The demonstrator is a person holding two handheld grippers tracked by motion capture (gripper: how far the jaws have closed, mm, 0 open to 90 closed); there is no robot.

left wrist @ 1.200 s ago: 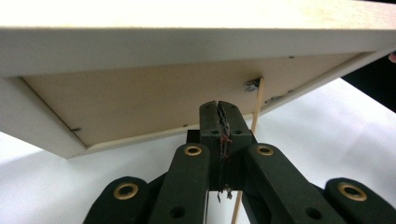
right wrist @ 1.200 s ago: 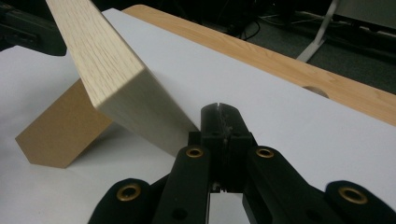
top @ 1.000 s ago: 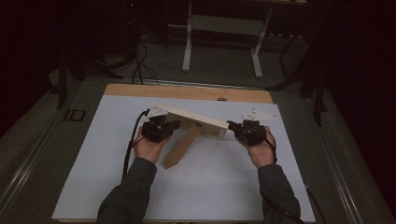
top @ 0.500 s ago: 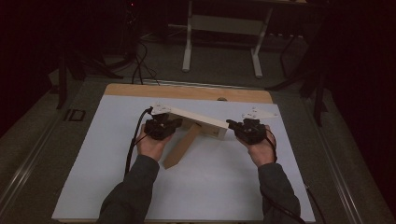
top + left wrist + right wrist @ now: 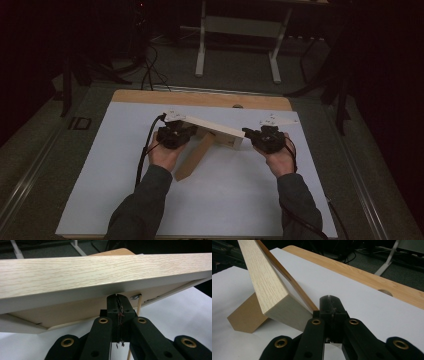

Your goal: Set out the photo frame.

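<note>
Seemingly midway: the wooden board (image 5: 212, 127) sits tilted at centre frame on the white table (image 5: 240, 200), one end propped over a brown panel (image 5: 192, 160), not yet laid flat. Both tongs are fully closed and grip nothing; the left gripper (image 5: 176, 134) presses under the board's left end, the right gripper (image 5: 252, 133) nudges its right end. Compared with a second earlier, nothing has visibly shifted.

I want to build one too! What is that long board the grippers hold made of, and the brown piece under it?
The long board looks like pale wood or wood-look laminate: oak-like grain lines on top, with plain whitish smooth edges, so possibly coated chipboard. The brown piece looks like flat matte fibreboard or cardboard, with no grain showing. Both lie on the white sheet, which looks like paper.
</note>
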